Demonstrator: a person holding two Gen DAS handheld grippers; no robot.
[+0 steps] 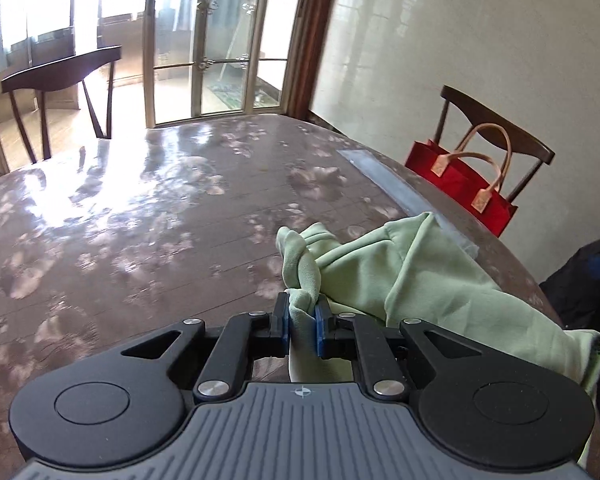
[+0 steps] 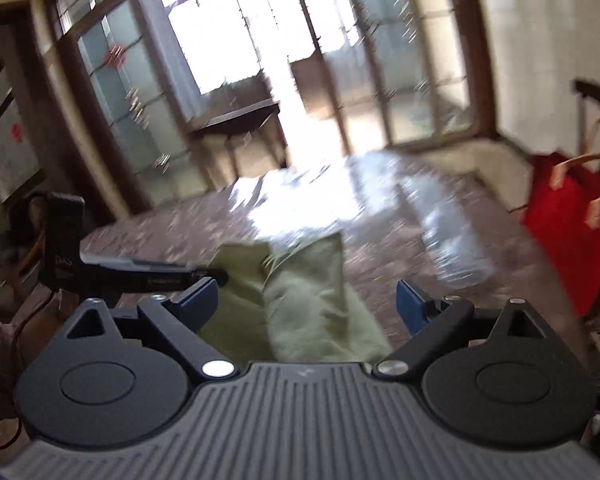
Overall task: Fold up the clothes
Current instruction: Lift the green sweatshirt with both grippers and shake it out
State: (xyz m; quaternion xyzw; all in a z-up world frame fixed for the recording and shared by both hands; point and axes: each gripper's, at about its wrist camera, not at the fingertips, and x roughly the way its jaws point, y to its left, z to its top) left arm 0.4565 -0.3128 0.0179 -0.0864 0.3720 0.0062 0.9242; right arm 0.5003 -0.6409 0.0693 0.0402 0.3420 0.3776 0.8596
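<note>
A pale green garment [image 1: 420, 276] lies bunched at the right edge of the glossy flower-patterned table [image 1: 140, 220]. My left gripper [image 1: 302, 310] is shut on a gathered fold of it, and the cloth sticks up beyond the blue pads. In the blurred right wrist view the same garment [image 2: 308, 256] runs forward between the wide-apart fingers of my right gripper [image 2: 306, 292], which is open; neither blue pad [image 2: 406, 300] presses on the cloth. The left gripper's black body [image 2: 64, 240] reaches in from the left to the garment's corner.
A red tote bag [image 1: 460, 184] with tan handles sits on a dark wooden chair [image 1: 496, 120] beyond the table's right edge. Another dark chair [image 1: 60, 72] stands at the far left before glass doors [image 1: 220, 40]. Dark fabric [image 1: 588, 280] shows at the right.
</note>
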